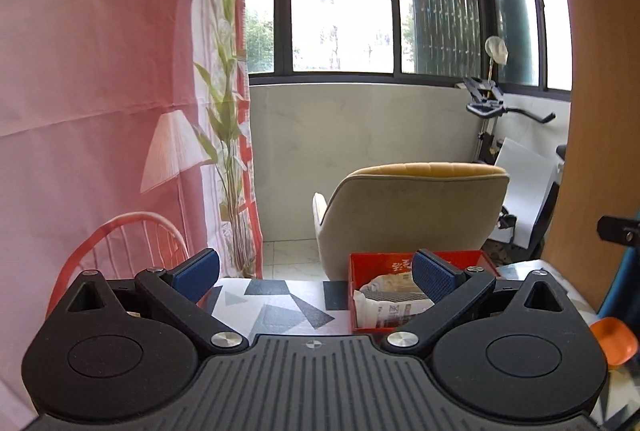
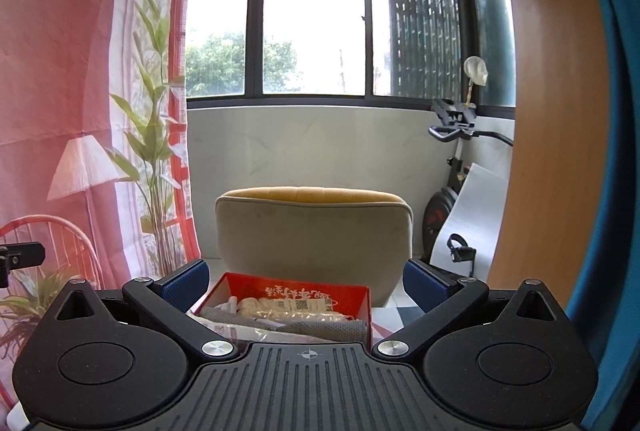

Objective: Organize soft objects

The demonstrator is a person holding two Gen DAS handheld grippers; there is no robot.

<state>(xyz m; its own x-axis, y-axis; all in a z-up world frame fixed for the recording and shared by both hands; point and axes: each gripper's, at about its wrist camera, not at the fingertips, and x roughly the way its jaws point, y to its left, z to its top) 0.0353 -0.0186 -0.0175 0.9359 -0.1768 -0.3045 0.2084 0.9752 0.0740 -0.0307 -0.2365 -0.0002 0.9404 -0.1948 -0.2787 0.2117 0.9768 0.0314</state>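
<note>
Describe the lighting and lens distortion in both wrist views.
Left wrist view: the window is blown out white, backlighting the armchair; fisheye bends the wooden panel. Right wrist view: same overexposed glass, curved frame edges; the red box stays sharp and evenly lit.

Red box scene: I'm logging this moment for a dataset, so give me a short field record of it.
container: red box on patterned tabletop
contents: white packets, grey mesh fabric
left tool: open, empty
right tool: open, empty, box between its fingers in view
behind box: beige chair
side item: orange object, right edge
</note>
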